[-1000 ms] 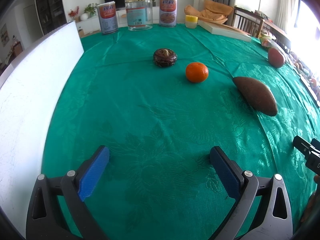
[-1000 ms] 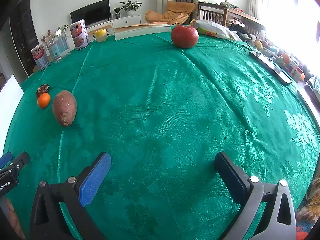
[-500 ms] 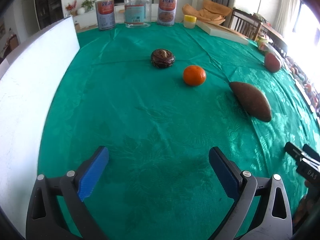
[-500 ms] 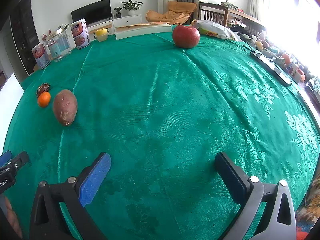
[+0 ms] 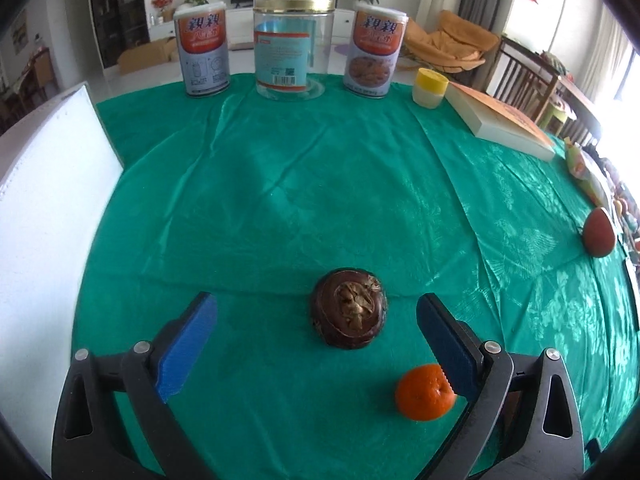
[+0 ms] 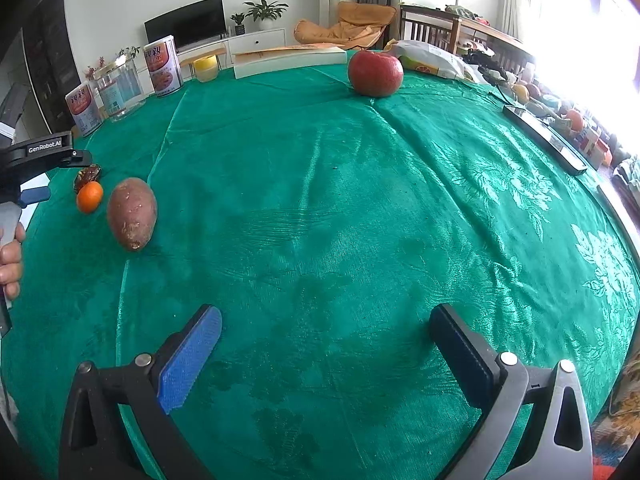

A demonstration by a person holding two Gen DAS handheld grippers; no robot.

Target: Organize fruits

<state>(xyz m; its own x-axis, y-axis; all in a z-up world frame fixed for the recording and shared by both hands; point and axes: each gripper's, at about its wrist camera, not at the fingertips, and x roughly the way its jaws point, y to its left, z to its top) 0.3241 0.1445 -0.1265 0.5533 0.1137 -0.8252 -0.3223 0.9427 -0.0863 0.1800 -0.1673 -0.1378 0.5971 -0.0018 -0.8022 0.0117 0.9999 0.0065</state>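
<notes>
A dark brown round fruit (image 5: 349,307) lies on the green tablecloth between the open jaws of my left gripper (image 5: 316,312), nearer the right finger and untouched. A small orange (image 5: 425,392) lies just below the right fingertip. A red apple (image 5: 598,232) sits at the far right. In the right wrist view, the apple (image 6: 375,73) is far ahead, a sweet potato (image 6: 132,213) lies at the left beside the orange (image 6: 89,197) and the brown fruit (image 6: 86,176). My right gripper (image 6: 326,326) is open and empty over bare cloth.
Two printed cans (image 5: 202,52) (image 5: 376,50) and a clear jar (image 5: 294,46) stand at the table's far edge, with a yellow-lidded cup (image 5: 430,88) and a flat box (image 5: 504,122). A white board (image 5: 44,184) borders the left. A dark remote (image 6: 544,136) lies at the right.
My left gripper has moved forward across the table to the brown fruit, which now sits between its open jaws. My right gripper has hardly moved.
</notes>
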